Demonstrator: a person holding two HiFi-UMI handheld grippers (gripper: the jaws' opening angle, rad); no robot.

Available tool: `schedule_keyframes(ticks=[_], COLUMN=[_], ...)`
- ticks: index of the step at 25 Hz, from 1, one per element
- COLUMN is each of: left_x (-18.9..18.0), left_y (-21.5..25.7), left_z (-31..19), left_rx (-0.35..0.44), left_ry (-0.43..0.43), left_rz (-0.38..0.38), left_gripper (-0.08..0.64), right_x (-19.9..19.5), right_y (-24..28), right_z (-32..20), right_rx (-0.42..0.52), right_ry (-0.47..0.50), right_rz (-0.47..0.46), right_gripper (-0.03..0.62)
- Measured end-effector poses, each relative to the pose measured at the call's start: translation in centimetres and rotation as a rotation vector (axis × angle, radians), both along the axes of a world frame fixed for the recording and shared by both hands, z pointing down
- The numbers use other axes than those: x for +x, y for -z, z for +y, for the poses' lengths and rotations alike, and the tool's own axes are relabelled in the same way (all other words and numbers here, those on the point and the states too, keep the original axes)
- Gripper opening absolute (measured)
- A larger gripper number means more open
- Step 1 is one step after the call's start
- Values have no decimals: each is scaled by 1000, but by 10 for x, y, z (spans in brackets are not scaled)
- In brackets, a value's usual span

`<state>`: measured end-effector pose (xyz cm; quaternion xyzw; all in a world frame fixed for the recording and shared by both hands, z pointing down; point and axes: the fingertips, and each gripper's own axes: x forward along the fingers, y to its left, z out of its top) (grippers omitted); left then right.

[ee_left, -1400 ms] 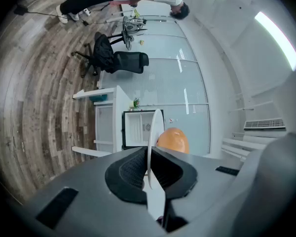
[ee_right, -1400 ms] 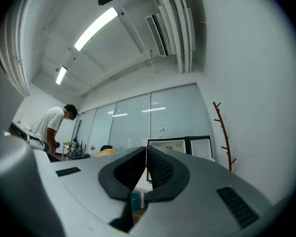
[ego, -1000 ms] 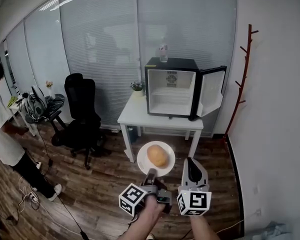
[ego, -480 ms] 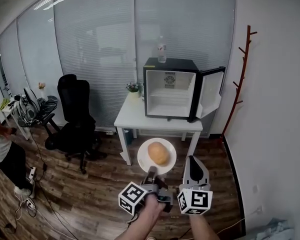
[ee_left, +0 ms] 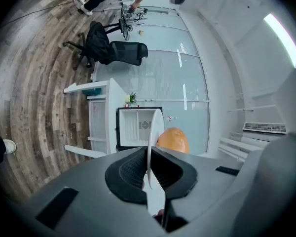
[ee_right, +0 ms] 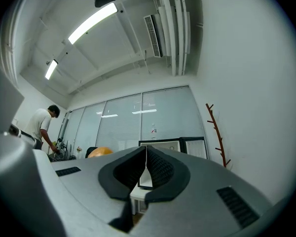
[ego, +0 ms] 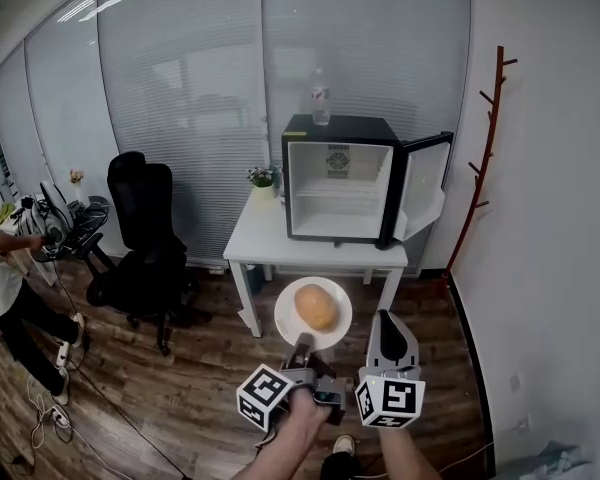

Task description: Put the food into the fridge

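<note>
A white plate [ego: 298, 330] carries an orange-brown bun [ego: 316, 306] and hangs over the wooden floor in front of the table. My left gripper [ego: 302, 346] is shut on the plate's near rim; in the left gripper view the plate [ee_left: 149, 147] stands edge-on between the pads with the bun [ee_left: 173, 140] behind it. My right gripper [ego: 387, 336] is beside it on the right, shut and empty, its pads meeting in the right gripper view [ee_right: 146, 168]. The black mini fridge [ego: 338, 180] stands on the white table [ego: 270, 238] with its door [ego: 423, 185] swung open to the right.
A bottle [ego: 320, 98] stands on top of the fridge and a small plant [ego: 260, 178] beside it. A black office chair [ego: 145, 230] sits left of the table. A person [ego: 5, 293] stands at the far left. A red coat rack [ego: 485, 148] hangs on the right wall.
The view has drawn a little closer to the table and fridge. The plate with the bun stays in the left gripper. The person at the left has moved further out of view.
</note>
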<state>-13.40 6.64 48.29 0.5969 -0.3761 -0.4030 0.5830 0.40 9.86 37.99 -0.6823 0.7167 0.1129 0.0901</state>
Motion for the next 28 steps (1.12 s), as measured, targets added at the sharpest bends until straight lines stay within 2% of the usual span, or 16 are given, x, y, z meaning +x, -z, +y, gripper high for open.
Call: schedule_keyframes(ticks=[15, 28], left_x=[69, 132], left_y=[12, 14], left_z=[-121, -193], left_rx=[-12, -24], left_ry=[35, 64], left_rz=[-15, -28], left_gripper=[38, 38], right_x=[74, 142], right_y=[4, 1], right_z=[-124, -203], right_rx=[-24, -23], right_ry=[41, 78], right_rz=[-10, -54], right_gripper=[29, 29])
